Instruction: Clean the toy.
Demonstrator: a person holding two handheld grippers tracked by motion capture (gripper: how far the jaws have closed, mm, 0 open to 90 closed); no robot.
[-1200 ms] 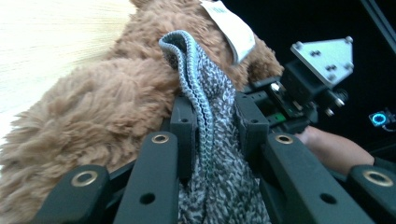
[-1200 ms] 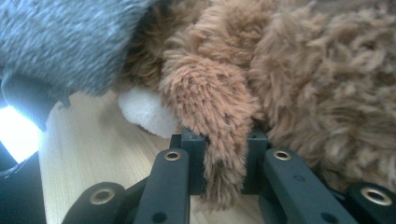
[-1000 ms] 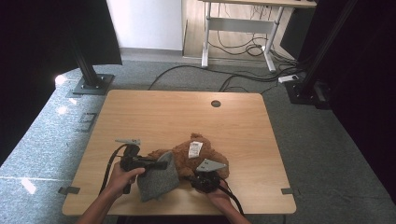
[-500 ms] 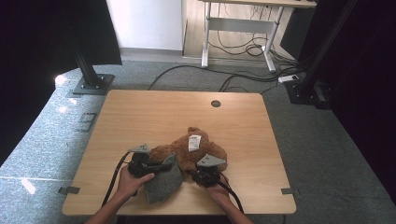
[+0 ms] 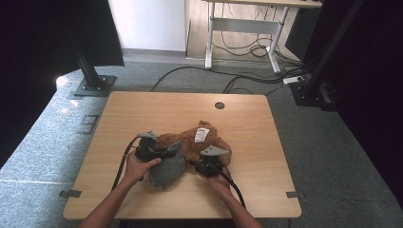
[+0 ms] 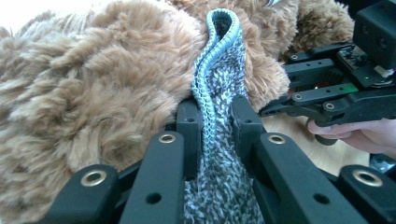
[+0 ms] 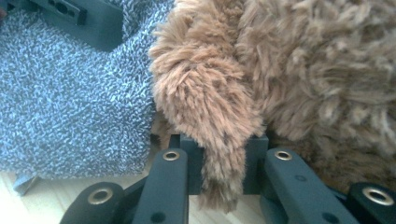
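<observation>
two tongs work together near the counter's [image 5: 142, 109] front edge; the left tongs [image 6: 215, 109] clench the grey knit sweater's [image 6: 212, 74] hem against the brown plush toy [image 5: 199, 142]; the right tongs [image 7: 223, 151] pinch a furry limb [image 7: 210, 107]; dressing seems underway; next, i'd guess, the hem must stretch over the toy.

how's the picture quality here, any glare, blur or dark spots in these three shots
High view: sharp, corners dark, a bright glare patch on the floor at left. Left gripper view: grey knit garment crisp between the left gripper jaws, top left corner washed out white. Right gripper view: brown plush toy evenly lit in the right gripper, fur slightly soft.
</observation>
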